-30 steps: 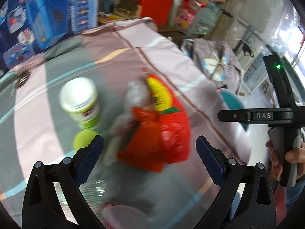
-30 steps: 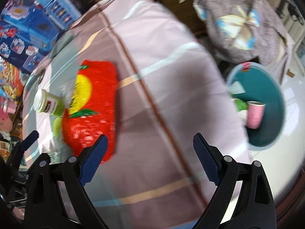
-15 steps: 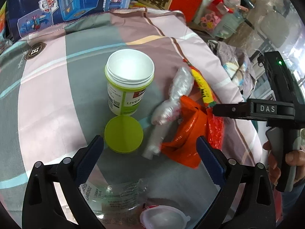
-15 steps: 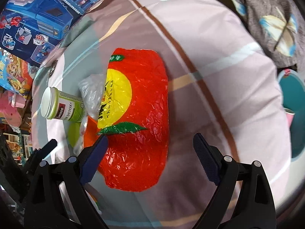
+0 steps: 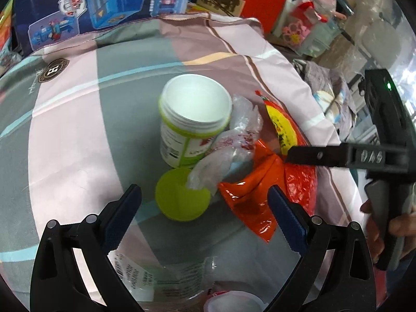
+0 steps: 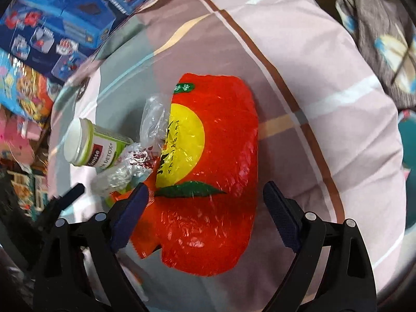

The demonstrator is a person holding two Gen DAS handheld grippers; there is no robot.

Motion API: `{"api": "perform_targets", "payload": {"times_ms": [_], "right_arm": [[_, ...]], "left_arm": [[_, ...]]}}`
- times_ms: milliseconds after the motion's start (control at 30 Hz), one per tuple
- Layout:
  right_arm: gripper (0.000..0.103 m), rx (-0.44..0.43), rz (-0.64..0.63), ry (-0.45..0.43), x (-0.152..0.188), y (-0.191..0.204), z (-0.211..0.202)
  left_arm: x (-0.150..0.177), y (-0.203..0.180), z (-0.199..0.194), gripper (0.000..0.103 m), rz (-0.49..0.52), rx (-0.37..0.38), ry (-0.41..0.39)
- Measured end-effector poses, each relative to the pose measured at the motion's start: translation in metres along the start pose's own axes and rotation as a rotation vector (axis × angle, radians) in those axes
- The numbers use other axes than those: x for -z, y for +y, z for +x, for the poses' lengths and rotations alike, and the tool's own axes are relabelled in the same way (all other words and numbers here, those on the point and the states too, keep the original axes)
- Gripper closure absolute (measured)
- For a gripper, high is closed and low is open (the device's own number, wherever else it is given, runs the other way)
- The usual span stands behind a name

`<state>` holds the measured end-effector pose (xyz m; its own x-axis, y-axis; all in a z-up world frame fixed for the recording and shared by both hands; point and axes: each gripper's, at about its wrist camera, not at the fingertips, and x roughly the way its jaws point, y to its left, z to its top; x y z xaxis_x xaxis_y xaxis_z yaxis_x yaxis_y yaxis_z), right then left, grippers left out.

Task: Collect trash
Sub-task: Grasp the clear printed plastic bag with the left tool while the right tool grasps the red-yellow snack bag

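Note:
A red plastic bag (image 6: 215,176) with a yellow circle lies flat on the checked cloth; it also shows in the left wrist view (image 5: 262,197). My right gripper (image 6: 205,215) is open just above its near end, jaws wide. A crumpled clear wrapper (image 5: 228,150) leans on an open white and green jar (image 5: 192,119), with its green lid (image 5: 182,195) lying beside. My left gripper (image 5: 205,215) is open and empty, just above the lid and wrapper. A clear plastic bottle (image 5: 166,280) lies below the left gripper.
The cloth-covered table (image 5: 65,130) drops off to the right. Toy boxes (image 5: 91,2) stand behind it. A grey cushion (image 6: 384,33) and the edge of a teal bin (image 6: 409,171) lie past the table's right edge. A white cup rim (image 5: 234,304) sits at the bottom.
My right gripper has swung left from the teal bin onto the red bag and come closer. My left gripper has moved nearer the jar, lid and wrapper.

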<state>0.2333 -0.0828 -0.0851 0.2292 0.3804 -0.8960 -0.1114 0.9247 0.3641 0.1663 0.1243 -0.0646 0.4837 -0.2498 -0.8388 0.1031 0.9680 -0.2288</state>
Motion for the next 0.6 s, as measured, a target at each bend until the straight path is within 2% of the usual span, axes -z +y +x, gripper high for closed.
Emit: {"api": "perform_targets", "payload": {"times_ms": [33, 100, 133, 200, 267, 400, 467, 533, 600], "right_arm": [[0.047, -0.007, -0.005, -0.001, 0.001, 0.000, 0.000], [0.063, -0.024, 0.003, 0.005, 0.002, -0.005, -0.001], [0.068, -0.019, 0.008, -0.005, 0.002, -0.008, -0.004], [0.076, -0.001, 0.008, -0.023, 0.004, -0.014, -0.010], [0.077, 0.010, 0.016, -0.031, 0.006, -0.023, -0.017], [0.077, 0.047, 0.018, -0.043, 0.012, -0.036, -0.025], [0.077, 0.065, 0.024, -0.049, 0.015, -0.044, -0.028], [0.077, 0.070, 0.035, -0.052, 0.019, -0.053, -0.031], [0.077, 0.068, 0.046, -0.052, 0.021, -0.061, -0.032]], "left_arm": [[-0.001, 0.002, -0.001, 0.006, -0.004, -0.005, -0.003], [-0.002, 0.003, -0.003, 0.006, -0.005, -0.013, -0.010], [-0.003, 0.004, -0.003, 0.007, -0.005, -0.017, -0.016], [-0.006, 0.004, -0.002, 0.017, -0.004, -0.020, -0.017], [-0.008, 0.001, 0.002, 0.030, 0.005, -0.022, -0.012], [-0.009, -0.008, 0.016, 0.047, 0.029, -0.026, 0.011], [-0.008, -0.015, 0.020, 0.069, 0.048, -0.009, 0.024], [-0.004, -0.026, 0.024, 0.081, 0.070, 0.020, 0.041], [0.000, -0.036, 0.028, 0.083, 0.087, 0.054, 0.065]]}}
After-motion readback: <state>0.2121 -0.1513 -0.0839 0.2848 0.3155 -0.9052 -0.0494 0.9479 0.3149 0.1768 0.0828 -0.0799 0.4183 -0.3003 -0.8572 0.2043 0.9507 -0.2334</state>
